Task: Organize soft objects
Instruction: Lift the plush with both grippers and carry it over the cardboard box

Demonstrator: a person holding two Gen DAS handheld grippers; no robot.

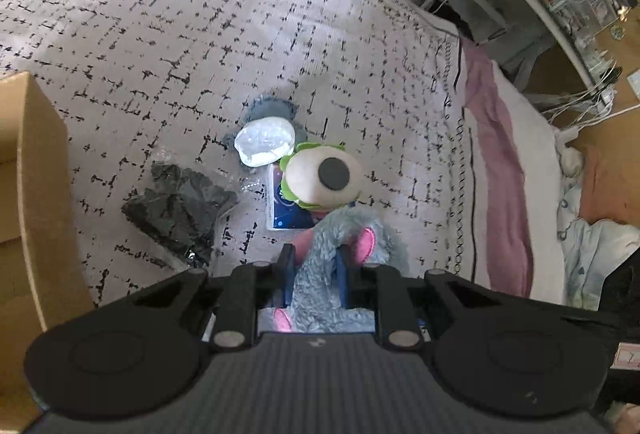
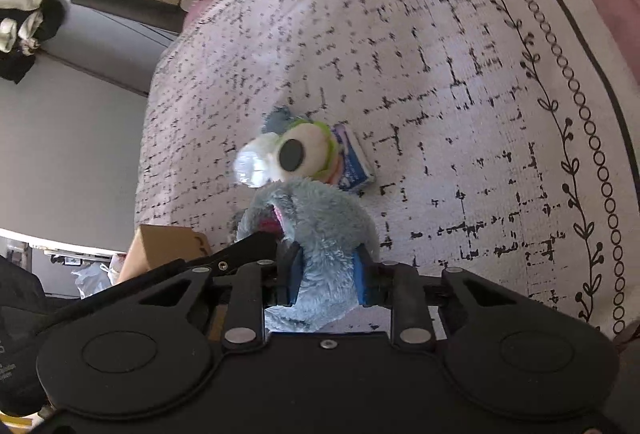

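Basically both grippers are clamped on the same blue-grey plush toy (image 1: 352, 234), a fuzzy, shaggy thing w/ pink patches (ear or paw linings, can't tell which). It sits at the near edge of the bedspread (image 1: 200, 33), just in front of both cameras.

Left gripper (image 1: 314, 274): blue pads pinched onto a fold of the plush fur, fabric squeezed between them, one pink patch poking out just past the right pad, another below near the gripper body. Right gripper (image 2: 328, 274): pads likewise pressed into a thick bunch of the same fur, w/ a bit of pink showing at the top of the bunch. A black bar of the other gripper crosses in from the left in the right wrist view.

Just beyond the plush, touching or nearly so: a round cream stuffed toy (image 1: 320, 177) w/ a big dark oval spot and a green frill around it. Under/beside it lies a blue-and-white packet (image 1: 286, 209), flat on the spread. Behind that, a clear plastic bag w/ white contents (image 1: 264, 141) lies on a second grey-blue fuzzy item (image 1: 272, 107). To the left, apart from the pile, a clear bag holding dark, black fabric (image 1: 180, 209).

Cardboard box (image 1: 36, 193) stands at the left edge of the left wrist view, beside the bed area; its inside isn't visible enough to tell contents. Bedspread is pale w/ a black broken-grid print, pink sheet (image 1: 500, 173) along its right side.
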